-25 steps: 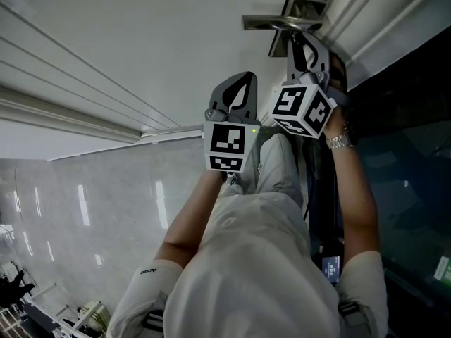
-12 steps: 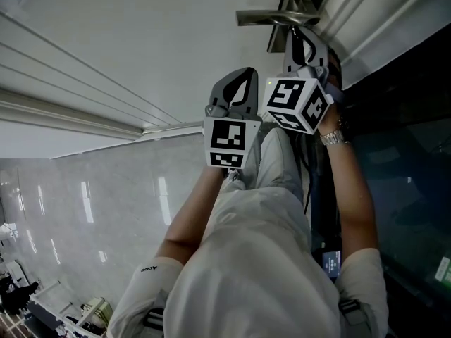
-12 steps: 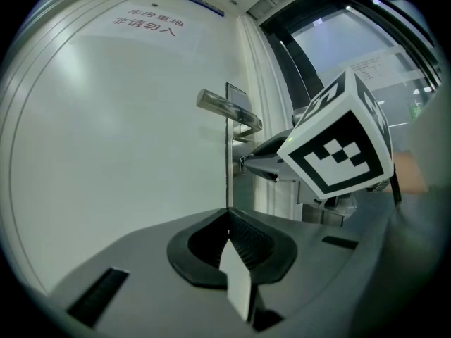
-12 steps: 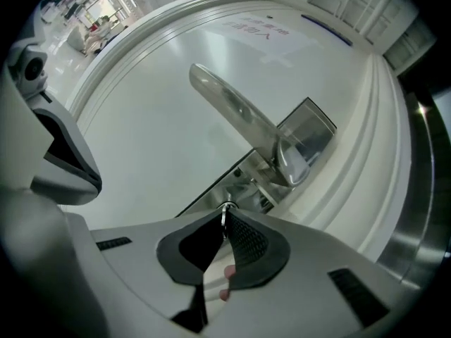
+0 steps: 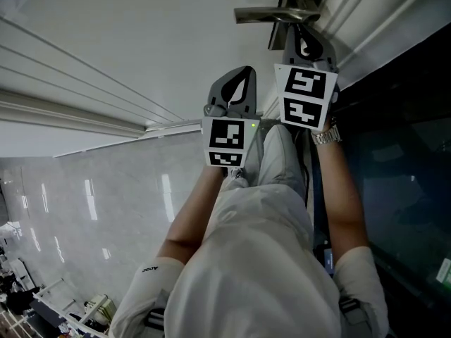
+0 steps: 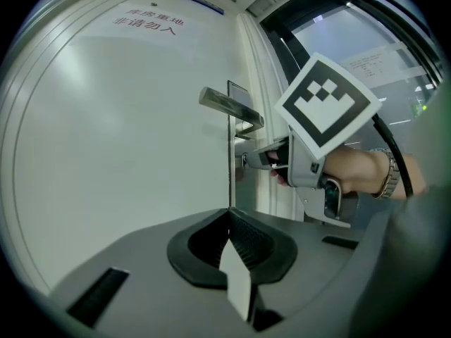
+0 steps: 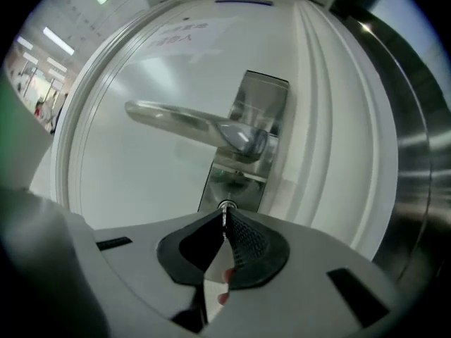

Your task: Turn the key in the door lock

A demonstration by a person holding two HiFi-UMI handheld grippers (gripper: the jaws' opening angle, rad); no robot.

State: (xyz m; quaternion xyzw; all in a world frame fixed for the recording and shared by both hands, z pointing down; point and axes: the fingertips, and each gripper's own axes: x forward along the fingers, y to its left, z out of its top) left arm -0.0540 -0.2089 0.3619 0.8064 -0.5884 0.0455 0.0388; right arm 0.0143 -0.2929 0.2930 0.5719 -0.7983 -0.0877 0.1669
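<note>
Key [image 7: 225,208]: in the lock straight below the handle [image 7: 183,122]; only a thin silver edge shows, right at the right jaw tips.
Right gripper [image 7: 224,215]: just under the handle, tips up against the lock; its 2 jaws have just been closing and now pinch the key between them.
Red bits [image 7: 225,274]: deep between the right jaws, below the handle; cannot tell what they are.
Left gripper [image 6: 227,215]: lower than the handle, off to its left in the head view, beside the right gripper; 2 jaws pressed together, nothing between, clear of the key.
Plate [image 7: 262,104]: steel, behind the handle's root, running down to the lock.
Door [image 5: 141,34]: white, carries the handle near its right edge.
Watch [image 5: 326,136]: on the right wrist, below the handle in the head view.
</note>
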